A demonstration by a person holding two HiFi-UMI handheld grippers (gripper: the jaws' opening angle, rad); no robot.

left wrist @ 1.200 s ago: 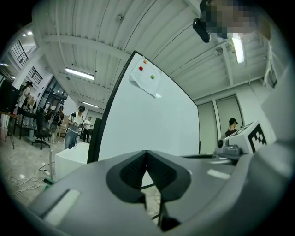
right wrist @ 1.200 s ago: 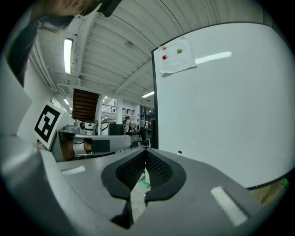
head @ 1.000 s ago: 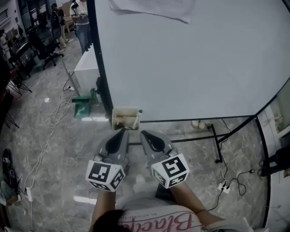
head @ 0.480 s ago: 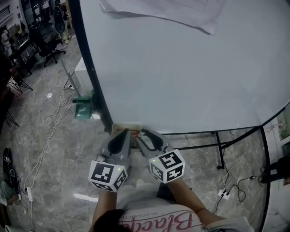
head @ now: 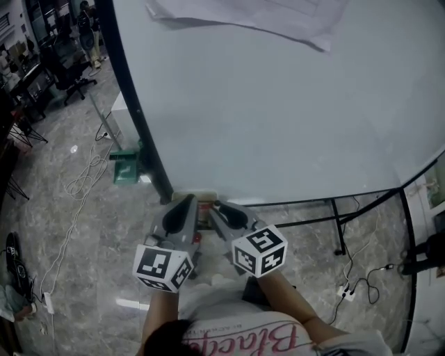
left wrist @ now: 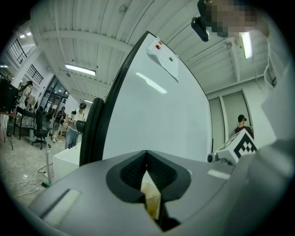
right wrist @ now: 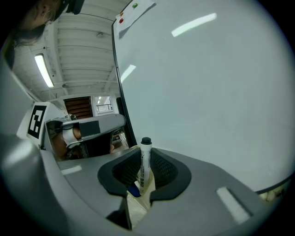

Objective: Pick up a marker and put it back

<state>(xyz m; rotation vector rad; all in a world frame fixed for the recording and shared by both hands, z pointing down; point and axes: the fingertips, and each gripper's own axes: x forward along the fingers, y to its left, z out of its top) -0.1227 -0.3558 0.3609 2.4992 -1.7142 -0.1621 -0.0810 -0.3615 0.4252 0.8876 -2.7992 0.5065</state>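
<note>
A white marker [right wrist: 145, 159] with a black cap stands upright between the pads of my right gripper [right wrist: 144, 171], whose jaws are closing and touch it on both sides. Below it I see a blue marker end [right wrist: 134, 190] in the cream marker holder [right wrist: 137, 209]. In the head view the holder [head: 204, 210] hangs at the whiteboard's [head: 278, 104] bottom left corner, with both grippers' tips at it. My left gripper [head: 186, 202] is shut with nothing in it; in the left gripper view its tips [left wrist: 147, 154] meet in front of the holder [left wrist: 151, 198].
A sheet of paper [head: 243, 17] is pinned at the whiteboard's top. The board's black stand legs [head: 334, 222] reach across the marble floor. Cables and a power strip [head: 344, 293] lie to the right, a green object [head: 125, 167] and more cables to the left. People stand far off at the upper left.
Both grippers have moved forward from just below the holder until their tips are at it. The view has tilted, so the board fills more of the picture.
</note>
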